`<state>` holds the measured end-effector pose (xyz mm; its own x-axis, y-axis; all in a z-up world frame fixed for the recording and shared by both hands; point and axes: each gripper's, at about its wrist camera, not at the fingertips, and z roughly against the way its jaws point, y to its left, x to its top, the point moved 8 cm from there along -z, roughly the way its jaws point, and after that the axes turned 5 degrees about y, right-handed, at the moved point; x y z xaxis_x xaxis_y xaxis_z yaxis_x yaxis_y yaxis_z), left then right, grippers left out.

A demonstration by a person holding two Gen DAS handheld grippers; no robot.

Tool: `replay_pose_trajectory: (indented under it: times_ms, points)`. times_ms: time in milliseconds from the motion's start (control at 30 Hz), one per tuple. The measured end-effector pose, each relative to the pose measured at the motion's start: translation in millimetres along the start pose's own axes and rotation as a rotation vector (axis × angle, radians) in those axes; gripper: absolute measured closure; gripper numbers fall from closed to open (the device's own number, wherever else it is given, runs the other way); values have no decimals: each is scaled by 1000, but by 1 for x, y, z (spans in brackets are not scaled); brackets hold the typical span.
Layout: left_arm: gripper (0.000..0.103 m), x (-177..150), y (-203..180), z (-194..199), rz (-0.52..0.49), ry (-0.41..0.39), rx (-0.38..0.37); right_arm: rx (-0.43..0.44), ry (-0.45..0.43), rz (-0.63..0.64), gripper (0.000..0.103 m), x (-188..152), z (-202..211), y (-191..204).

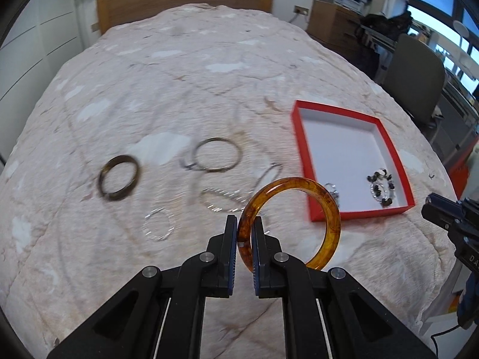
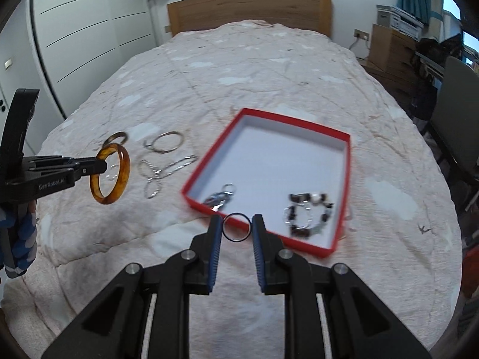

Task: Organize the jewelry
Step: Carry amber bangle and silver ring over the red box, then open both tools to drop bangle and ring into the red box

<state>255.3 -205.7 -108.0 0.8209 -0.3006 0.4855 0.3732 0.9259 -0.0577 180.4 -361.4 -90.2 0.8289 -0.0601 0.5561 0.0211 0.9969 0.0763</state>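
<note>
My left gripper (image 1: pixel 245 224) is shut on an amber bangle (image 1: pixel 317 193), held above the bed; from the right wrist view the same bangle (image 2: pixel 121 176) hangs at the left gripper (image 2: pixel 101 166). My right gripper (image 2: pixel 236 224) is shut on a thin dark ring (image 2: pixel 236 227), just in front of the red box (image 2: pixel 344 137). The red box (image 1: pixel 299 137) has a white floor and holds a beaded bracelet (image 2: pixel 308 214) and a silver piece (image 2: pixel 221 199). On the quilt lie a dark bangle (image 1: pixel 119 177), a metal bangle (image 1: pixel 216 153) and silver chains (image 1: pixel 227 197).
The pink quilt (image 1: pixel 179 74) covers the bed up to a wooden headboard (image 2: pixel 248 9). A grey chair (image 1: pixel 416 86) and cluttered desks stand at the right. White wardrobe doors (image 2: pixel 77 36) line the left. The right gripper (image 1: pixel 449 218) shows at the right edge of the left wrist view.
</note>
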Motion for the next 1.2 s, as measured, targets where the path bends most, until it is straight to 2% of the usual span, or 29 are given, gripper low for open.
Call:
replay_pose_trajectory:
  times_ms: [133, 400, 533, 700, 867, 1200]
  points:
    - [94, 20, -33, -28, -34, 20, -23, -19, 9, -28, 84, 5, -14, -33]
    - [94, 52, -85, -75, -101, 39, -68, -25, 32, -60, 84, 22, -54, -71]
    - [94, 65, -102, -93, -153, 35, -49, -25, 48, -56, 84, 29, -76, -81]
    - [94, 80, -111, -118, -176, 45, -26, -33, 67, -46, 84, 38, -100, -96]
    - [94, 79, -112, -138, -188, 67, -15, -40, 94, -12, 84, 43, -122, -102]
    - [91, 71, -118, -145, -209, 72, 24, -66, 130, 51, 83, 37, -139, -100]
